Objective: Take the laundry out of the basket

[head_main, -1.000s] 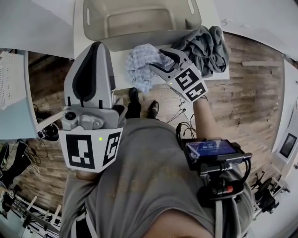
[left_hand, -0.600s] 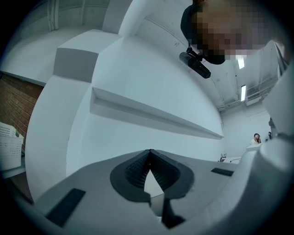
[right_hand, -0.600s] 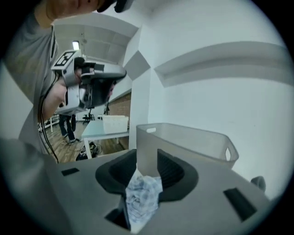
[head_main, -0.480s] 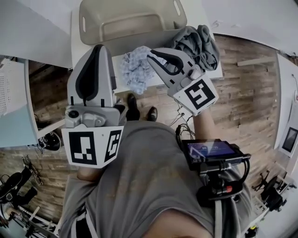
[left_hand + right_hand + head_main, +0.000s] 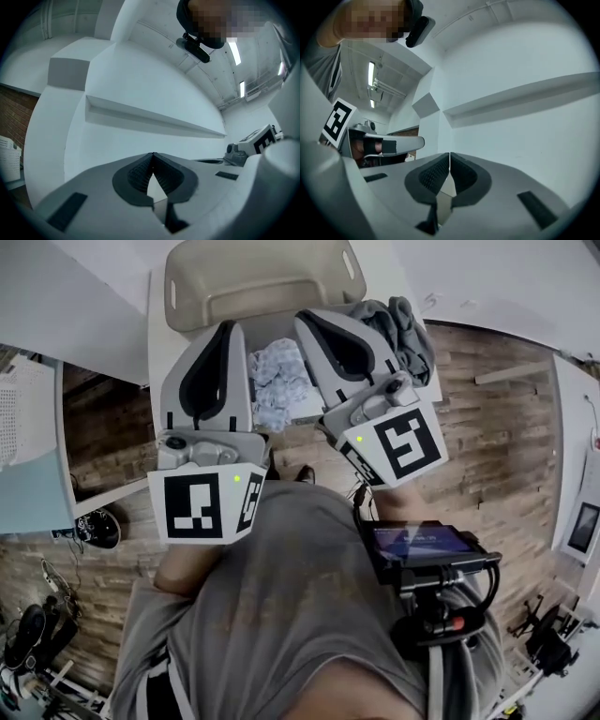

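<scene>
The beige basket (image 5: 253, 282) stands at the far end of the white table (image 5: 159, 334), and no laundry shows inside it. A blue-and-white checked cloth (image 5: 277, 381) lies crumpled on the table in front of it. A grey garment (image 5: 398, 324) is piled at the table's right edge. Both grippers are lifted close to the head camera, above the table, on either side of the checked cloth. My left gripper (image 5: 228, 326) (image 5: 152, 154) is shut on nothing. My right gripper (image 5: 305, 317) (image 5: 449, 153) is likewise shut and empty. Both gripper views face bare white walls and ceiling.
Wooden floor (image 5: 497, 427) surrounds the table, with the person's shoes below its near edge. A chest-mounted device with a screen (image 5: 422, 545) sits at lower right. A white slatted hamper (image 5: 9, 157) shows at the left gripper view's edge.
My right gripper has left the checked cloth, risen toward the camera and closed its jaws. The cloth stays on the table. My left gripper has drifted right and slightly up.
</scene>
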`<state>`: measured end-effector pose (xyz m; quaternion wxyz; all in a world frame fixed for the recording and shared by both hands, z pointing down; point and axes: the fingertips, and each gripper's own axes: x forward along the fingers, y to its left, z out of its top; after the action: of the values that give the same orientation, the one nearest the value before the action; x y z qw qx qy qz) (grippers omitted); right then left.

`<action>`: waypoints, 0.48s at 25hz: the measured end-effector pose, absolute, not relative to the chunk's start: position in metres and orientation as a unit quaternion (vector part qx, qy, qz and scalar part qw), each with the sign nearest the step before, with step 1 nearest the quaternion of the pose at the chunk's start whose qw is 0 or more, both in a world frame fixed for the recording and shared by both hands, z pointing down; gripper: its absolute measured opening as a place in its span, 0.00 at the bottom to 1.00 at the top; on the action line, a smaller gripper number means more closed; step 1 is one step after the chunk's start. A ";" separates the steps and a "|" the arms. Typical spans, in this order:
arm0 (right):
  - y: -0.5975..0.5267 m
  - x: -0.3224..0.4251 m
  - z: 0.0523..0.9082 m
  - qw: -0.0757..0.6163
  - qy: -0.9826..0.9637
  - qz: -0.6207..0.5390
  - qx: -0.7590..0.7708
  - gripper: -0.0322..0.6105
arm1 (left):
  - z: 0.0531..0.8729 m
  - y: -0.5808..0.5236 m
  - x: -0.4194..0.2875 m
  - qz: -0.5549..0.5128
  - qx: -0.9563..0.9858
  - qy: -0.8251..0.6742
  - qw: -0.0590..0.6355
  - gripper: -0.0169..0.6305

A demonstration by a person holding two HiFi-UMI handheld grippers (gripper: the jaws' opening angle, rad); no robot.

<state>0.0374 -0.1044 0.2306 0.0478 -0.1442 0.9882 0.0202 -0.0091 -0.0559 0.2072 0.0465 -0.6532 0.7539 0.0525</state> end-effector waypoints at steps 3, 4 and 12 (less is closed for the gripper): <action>-0.103 0.036 0.229 0.051 0.988 0.022 -0.147 0.06 | 0.209 -0.059 -0.010 0.047 -0.652 0.755 0.051 0.04; -0.102 0.036 0.229 0.051 0.988 0.022 -0.146 0.06 | 0.210 -0.060 -0.009 0.046 -0.653 0.754 0.053 0.04; -0.098 0.032 0.231 0.050 0.988 0.026 -0.143 0.06 | 0.213 -0.064 -0.003 0.039 -0.661 0.748 0.055 0.04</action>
<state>0.0317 -0.0975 0.2307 0.0503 -0.1427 0.9882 0.0257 -0.0025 -0.0644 0.2129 0.0549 -0.6608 0.7475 0.0386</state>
